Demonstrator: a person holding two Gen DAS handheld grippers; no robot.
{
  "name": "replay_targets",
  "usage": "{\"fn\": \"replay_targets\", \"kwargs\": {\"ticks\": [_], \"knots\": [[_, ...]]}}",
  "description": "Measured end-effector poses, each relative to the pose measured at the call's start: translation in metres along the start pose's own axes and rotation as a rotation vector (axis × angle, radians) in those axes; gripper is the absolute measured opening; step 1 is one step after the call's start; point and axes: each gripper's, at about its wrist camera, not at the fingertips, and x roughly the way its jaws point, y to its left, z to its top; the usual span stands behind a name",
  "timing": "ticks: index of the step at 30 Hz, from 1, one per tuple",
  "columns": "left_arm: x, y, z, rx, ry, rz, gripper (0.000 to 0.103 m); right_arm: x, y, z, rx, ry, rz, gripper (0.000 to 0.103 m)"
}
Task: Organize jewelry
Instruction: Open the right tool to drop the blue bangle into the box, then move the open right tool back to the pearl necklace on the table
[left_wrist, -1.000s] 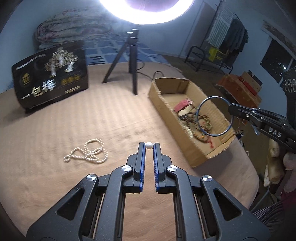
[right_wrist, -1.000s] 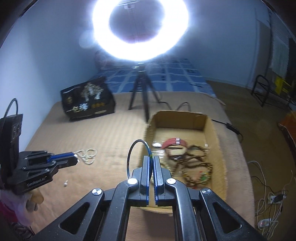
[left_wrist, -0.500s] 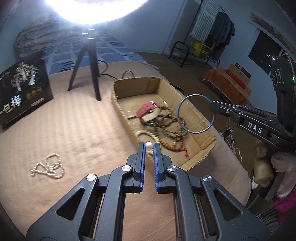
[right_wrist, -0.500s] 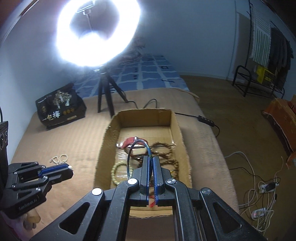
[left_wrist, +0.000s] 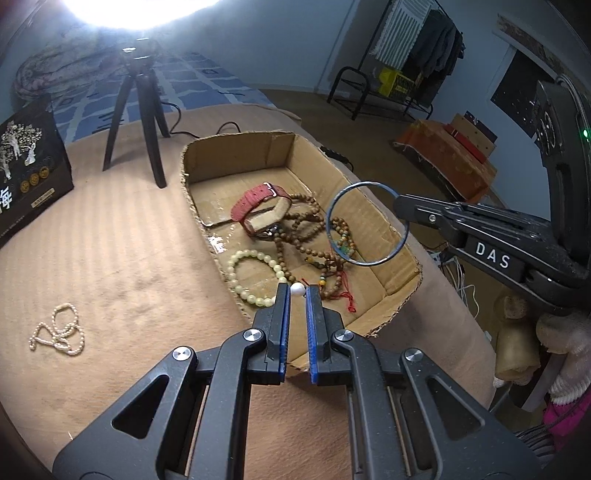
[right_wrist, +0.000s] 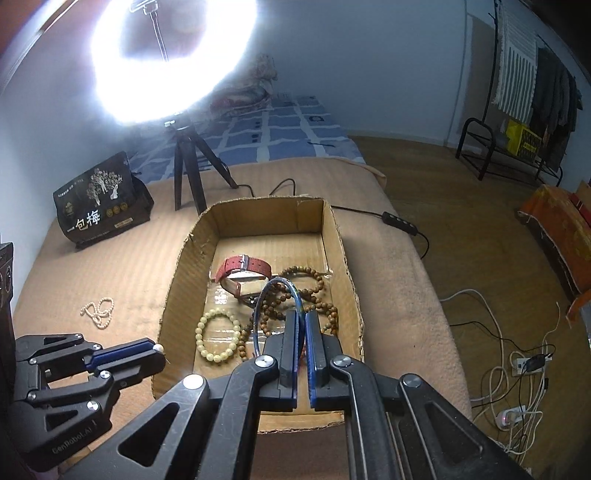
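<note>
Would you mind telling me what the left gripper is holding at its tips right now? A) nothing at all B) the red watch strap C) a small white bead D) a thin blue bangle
C: the left gripper pinches a small white bead between its tips over the cardboard box, while the thin blue bangle is in the right gripper.

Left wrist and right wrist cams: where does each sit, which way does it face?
Left wrist: on the left tongs, angled down at the cardboard box's near corner; white bead pinched, right tongs entering from the right.
Right wrist: on the right tongs, angled down along the box; blue bangle clamped, left tongs at lower left.
Shared: box, red watch, pearl strand, tripod.
</note>
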Motion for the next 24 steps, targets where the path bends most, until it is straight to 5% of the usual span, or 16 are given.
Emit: {"fn": "replay_targets", "kwargs": {"ticks": [6, 7, 8, 10, 11, 18, 24], "knots": [[0.0011, -0.0051, 0.0008, 0.009, 0.002, 0.002, 0.007, 0.0032, -0.0031, -0.0012, 0.014, 0.017, 0.015, 0.003], [0.0015, -0.0054, 0.0013, 0.01, 0.006, 0.007, 0.007, 0.0034, -0.0031, -0.0015, 0.014, 0.017, 0.007, 0.007], [0.0023, -0.0052, 0.0017, 0.01, 0.012, 0.011, 0.011, 0.0033, -0.0034, -0.0017, 0.014, 0.014, 0.003, 0.023], [0.0025, -0.005, 0.0015, 0.007, 0.018, 0.018, 0.046, 0.0019, -0.0039, -0.0017, 0.02, 0.005, -0.001, 0.044], [0.0008, -0.0048, 0.0007, 0.008, 0.008, 0.022, 0.05, 0.0011, -0.0042, -0.0016, 0.023, 0.001, 0.002, 0.051], [0.0021, -0.0006, -0.002, 0.011, 0.023, 0.04, 0.05, -0.0014, -0.0013, 0.0, 0.021, -0.025, -0.002, 0.085], [-0.0006, 0.004, -0.0031, 0.001, 0.022, 0.048, 0.05, -0.003, 0.0025, 0.0004, 0.021, -0.036, 0.006, 0.093]]}}
